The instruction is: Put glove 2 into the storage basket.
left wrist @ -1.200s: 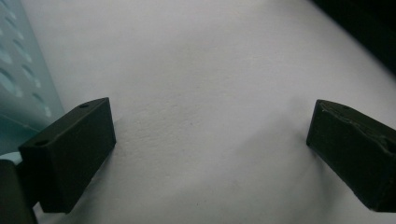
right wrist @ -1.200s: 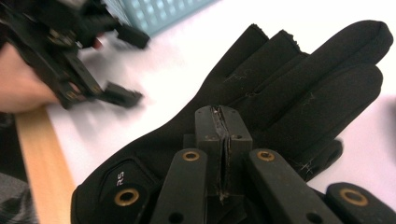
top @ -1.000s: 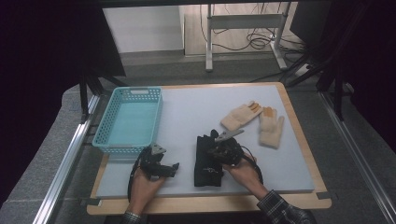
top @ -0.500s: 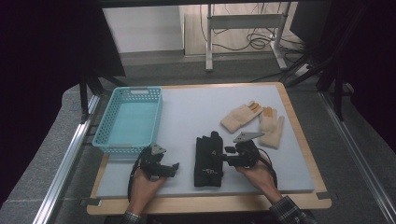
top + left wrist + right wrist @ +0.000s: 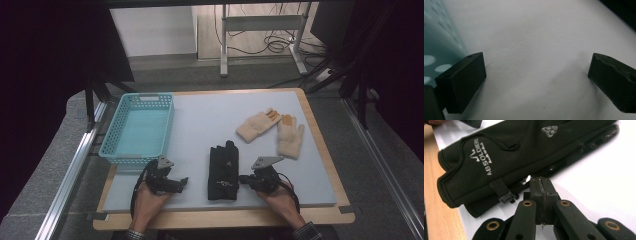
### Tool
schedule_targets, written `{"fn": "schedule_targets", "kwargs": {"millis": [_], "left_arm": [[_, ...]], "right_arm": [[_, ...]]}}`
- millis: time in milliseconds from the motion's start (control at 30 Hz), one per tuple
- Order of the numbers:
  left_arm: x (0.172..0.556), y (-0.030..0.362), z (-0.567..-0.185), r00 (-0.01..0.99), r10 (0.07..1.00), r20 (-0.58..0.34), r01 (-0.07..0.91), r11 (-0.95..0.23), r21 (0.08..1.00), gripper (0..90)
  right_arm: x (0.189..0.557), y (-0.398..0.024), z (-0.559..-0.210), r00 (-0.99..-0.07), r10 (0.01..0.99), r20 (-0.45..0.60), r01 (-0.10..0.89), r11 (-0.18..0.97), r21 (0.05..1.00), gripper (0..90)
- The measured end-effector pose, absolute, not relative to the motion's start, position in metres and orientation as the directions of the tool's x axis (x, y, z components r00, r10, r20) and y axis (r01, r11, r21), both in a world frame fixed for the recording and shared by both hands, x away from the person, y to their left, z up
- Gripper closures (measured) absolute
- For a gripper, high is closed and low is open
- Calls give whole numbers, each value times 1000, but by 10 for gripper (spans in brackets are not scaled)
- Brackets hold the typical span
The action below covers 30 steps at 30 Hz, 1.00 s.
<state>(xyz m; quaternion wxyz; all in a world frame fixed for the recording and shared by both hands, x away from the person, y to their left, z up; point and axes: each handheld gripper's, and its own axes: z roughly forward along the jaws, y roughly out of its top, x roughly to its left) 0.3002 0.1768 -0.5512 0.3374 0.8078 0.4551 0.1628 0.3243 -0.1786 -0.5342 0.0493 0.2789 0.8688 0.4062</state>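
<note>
A pair of black gloves (image 5: 223, 170) lies stacked on the white mat near the front edge; the top one (image 5: 506, 152) bears white lettering and a strap. My right gripper (image 5: 243, 179) rests just right of them, pointing at their cuff end. In the right gripper view its jaws (image 5: 540, 181) have just been closing and now stand pressed together with nothing between them, the tips right at the lower glove's edge. My left gripper (image 5: 182, 182) lies left of the gloves, its jaws (image 5: 536, 80) wide open over bare mat.
A turquoise basket (image 5: 137, 130) stands at the left, its wall (image 5: 434, 45) close beside my left jaw. Two beige gloves (image 5: 257, 125) (image 5: 291, 136) lie at the back right. A wooden table border (image 5: 439, 220) runs along the front.
My right hand has come back from above the black gloves, moving right and toward the front edge and sinking to the mat. The left hand has stayed put.
</note>
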Motion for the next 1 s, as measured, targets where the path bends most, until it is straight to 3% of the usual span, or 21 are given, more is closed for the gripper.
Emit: {"fn": "schedule_targets", "kwargs": {"millis": [400,1000], "left_arm": [[300,181,-552,533,845,-46,627,-358,692,18],[300,182,-552,530,846,-53,628,-350,695,20]], "right_arm": [[321,-145,-535,-878,474,72,368,569,736,877],[327,-104,-537,-884,465,53,348,577,739,850]]}}
